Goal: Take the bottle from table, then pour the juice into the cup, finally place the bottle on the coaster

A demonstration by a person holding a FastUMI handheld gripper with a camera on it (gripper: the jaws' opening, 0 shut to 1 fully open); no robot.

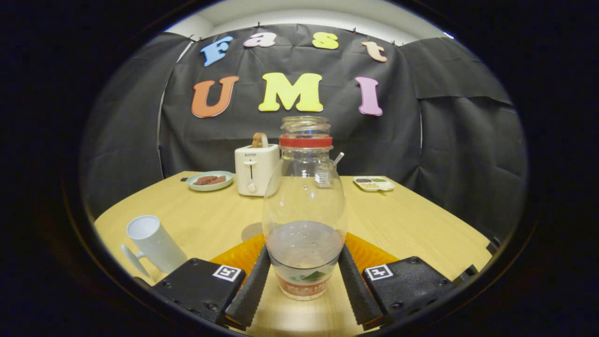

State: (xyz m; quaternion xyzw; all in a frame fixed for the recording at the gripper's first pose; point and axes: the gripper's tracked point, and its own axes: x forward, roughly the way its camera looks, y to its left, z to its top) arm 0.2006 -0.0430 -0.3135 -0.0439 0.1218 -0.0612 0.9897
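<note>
Gripping: the gripper (304,276) has both ribbed fingers (255,285) pressed against the lower sides of the bottle (304,210), one on each flank.
Bottle: clear, upright, open-mouthed with a red ring at the neck, a little liquid in its base and a label near the bottom.
Coaster: orange coaster (369,252) lies on the table under and just behind the bottle; whether the bottle rests on it or hangs just above, I cannot tell.
Cup: white cup (154,243) with a handle, left of the fingers, apart from the bottle.
Table: pale wood table (412,220).
Beyond: white toaster (255,168) holding a slice, a plate (210,180) beside it, a small tray (374,183) to the right.
</note>
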